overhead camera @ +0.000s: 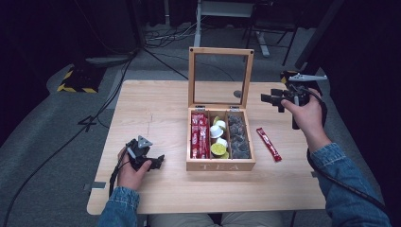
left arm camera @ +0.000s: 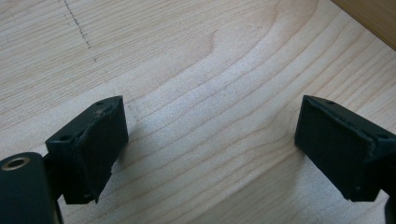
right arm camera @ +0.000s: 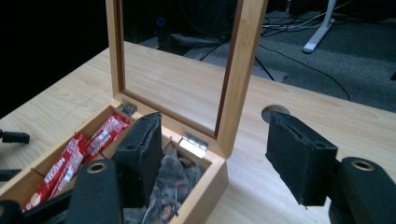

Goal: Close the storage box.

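A wooden tea box [overhead camera: 220, 165] stands mid-table with its glass-paned lid [overhead camera: 220, 78] upright. Inside are red sachets [overhead camera: 199, 135] on the left, round capsules [overhead camera: 218, 139] in the middle and dark tea bags [overhead camera: 238, 136] on the right. A single red sachet [overhead camera: 268, 144] lies on the table to the right of the box. My left gripper [overhead camera: 158, 161] rests low on the table left of the box, open, with bare wood between its pads [left arm camera: 100, 140]. My right gripper [overhead camera: 272, 99] hovers open to the right of the lid; the right gripper view shows the lid frame [right arm camera: 236, 79], red sachets [right arm camera: 74, 158] and tea bags [right arm camera: 175, 179].
The light wooden table [overhead camera: 156, 109] has free room left of the box and along its front edge. A round cable hole [right arm camera: 274, 111] sits in the tabletop behind the box. Beyond the table lie grey floor, cables and a yellow-black striped block [overhead camera: 78, 80].
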A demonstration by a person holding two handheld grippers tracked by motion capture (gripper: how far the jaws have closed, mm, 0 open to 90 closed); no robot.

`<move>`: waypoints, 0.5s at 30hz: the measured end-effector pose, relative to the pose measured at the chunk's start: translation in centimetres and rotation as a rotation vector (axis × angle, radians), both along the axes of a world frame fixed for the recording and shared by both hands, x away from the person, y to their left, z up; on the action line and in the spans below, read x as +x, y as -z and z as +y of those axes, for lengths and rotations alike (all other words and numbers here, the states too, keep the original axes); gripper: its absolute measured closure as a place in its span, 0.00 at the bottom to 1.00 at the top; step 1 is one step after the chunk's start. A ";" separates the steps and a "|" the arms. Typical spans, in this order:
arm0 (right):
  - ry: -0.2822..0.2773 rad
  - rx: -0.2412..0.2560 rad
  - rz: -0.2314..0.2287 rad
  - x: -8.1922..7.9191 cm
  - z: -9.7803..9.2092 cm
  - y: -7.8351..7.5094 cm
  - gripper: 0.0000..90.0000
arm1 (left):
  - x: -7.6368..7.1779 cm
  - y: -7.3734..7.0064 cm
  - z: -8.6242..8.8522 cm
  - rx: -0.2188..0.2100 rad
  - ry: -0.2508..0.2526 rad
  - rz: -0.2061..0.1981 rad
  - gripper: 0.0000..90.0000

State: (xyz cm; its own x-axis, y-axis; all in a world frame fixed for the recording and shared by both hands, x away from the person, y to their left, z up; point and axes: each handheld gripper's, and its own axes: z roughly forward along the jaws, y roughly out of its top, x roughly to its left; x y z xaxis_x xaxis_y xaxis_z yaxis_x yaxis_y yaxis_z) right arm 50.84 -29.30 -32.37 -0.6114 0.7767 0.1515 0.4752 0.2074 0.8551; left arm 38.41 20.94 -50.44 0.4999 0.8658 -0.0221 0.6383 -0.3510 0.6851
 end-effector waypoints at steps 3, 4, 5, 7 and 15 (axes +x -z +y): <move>-0.006 0.002 -0.015 0.6 0.3 -0.3 0.41 | 0.0 0.0 0.0 0.000 0.000 0.000 0.11; -0.008 0.008 -0.026 1.3 0.7 -0.7 0.41 | 0.0 0.0 0.0 0.001 0.000 0.000 0.11; -0.009 0.011 -0.030 1.5 0.8 -0.8 0.41 | 0.0 0.0 0.0 0.000 0.000 0.000 0.11; -0.015 0.016 -0.033 2.1 1.1 -1.1 0.41 | 0.0 0.0 0.0 0.001 0.000 0.000 0.11; -0.006 0.006 -0.052 4.5 2.1 -2.3 0.41 | -0.1 0.0 0.0 0.005 -0.003 0.001 0.11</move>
State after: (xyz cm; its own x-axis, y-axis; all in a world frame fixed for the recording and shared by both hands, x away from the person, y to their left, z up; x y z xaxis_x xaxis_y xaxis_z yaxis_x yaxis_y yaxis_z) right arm 55.34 -27.21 -30.11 -0.6230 0.7723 0.1242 0.4288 0.2043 0.8800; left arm 38.31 20.95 -50.42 0.4969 0.8676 -0.0182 0.6402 -0.3523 0.6827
